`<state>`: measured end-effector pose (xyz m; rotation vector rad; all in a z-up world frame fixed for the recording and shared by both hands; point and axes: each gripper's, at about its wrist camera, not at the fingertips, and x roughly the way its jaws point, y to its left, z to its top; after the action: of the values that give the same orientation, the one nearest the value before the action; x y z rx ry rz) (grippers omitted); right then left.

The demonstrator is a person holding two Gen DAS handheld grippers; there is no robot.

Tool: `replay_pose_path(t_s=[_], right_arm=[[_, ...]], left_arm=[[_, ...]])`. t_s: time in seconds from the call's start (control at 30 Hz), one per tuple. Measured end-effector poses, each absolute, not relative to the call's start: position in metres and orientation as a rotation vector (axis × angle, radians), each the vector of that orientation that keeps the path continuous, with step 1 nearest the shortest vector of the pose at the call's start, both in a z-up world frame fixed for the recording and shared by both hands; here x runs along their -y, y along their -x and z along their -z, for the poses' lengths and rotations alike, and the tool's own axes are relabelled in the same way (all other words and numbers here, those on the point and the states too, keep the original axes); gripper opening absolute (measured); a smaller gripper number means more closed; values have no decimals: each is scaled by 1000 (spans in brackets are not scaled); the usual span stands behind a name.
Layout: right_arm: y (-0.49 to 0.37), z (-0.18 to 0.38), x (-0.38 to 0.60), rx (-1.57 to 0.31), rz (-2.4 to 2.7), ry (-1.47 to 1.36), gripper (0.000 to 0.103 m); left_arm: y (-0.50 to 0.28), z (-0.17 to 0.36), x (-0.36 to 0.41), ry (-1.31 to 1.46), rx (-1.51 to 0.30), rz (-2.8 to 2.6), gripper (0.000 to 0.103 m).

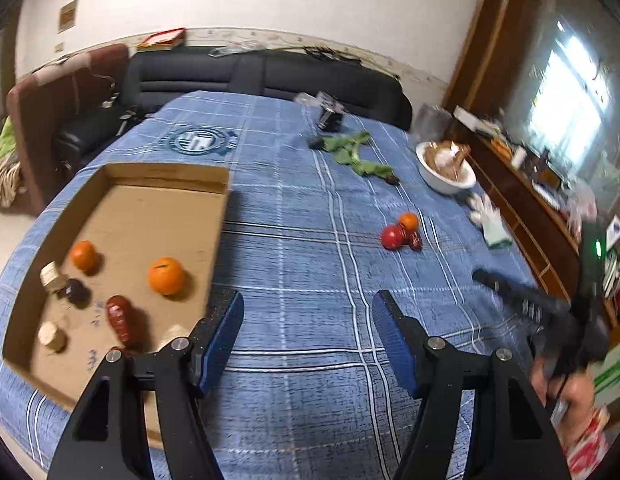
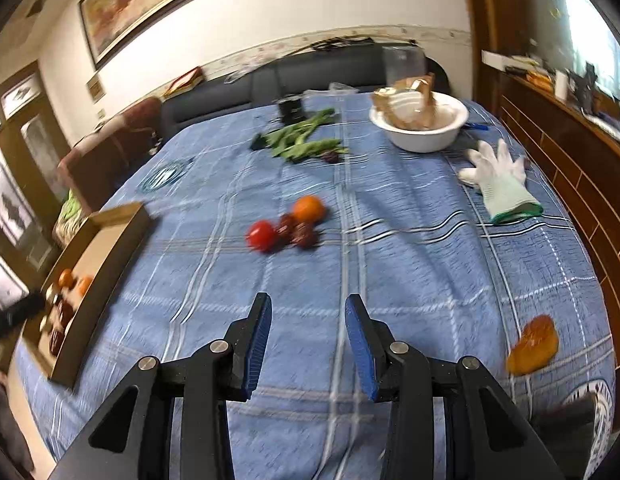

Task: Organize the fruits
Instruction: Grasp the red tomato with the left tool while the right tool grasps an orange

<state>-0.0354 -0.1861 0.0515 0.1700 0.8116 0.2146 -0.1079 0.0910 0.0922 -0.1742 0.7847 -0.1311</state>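
Observation:
A cardboard tray lies on the left of the blue checked tablecloth. It holds two oranges, a dark red fruit, a dark fruit and some pale round pieces. Out on the cloth sit a tomato, an orange and dark red fruits, all touching. My left gripper is open and empty, just right of the tray's near corner. My right gripper is open and empty over bare cloth, short of the fruit cluster. It shows blurred in the left wrist view.
Leafy greens and a small black box lie at the far side. A white bowl with paper, a white glove and an orange-brown lump are on the right. A sofa and a wooden cabinet border the table.

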Motion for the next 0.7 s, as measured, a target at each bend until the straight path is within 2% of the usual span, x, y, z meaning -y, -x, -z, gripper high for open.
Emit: replay_pose_path(t_s=[0.2, 0.4, 0.6, 0.7], right_arm=[[-30, -47, 193, -851, -251, -293, 42], [-90, -32, 166, -908, -245, -291, 42], [-115, -10, 154, -972, -220, -258, 41], [-114, -10, 155, -973, -221, -273, 32]], left_arm=[[78, -76, -70, 134, -834, 183, 66], [42, -64, -52, 97, -858, 235, 66], [2, -46, -30, 56, -906, 267, 66], [-15, -36, -18, 69, -932, 302, 65]])
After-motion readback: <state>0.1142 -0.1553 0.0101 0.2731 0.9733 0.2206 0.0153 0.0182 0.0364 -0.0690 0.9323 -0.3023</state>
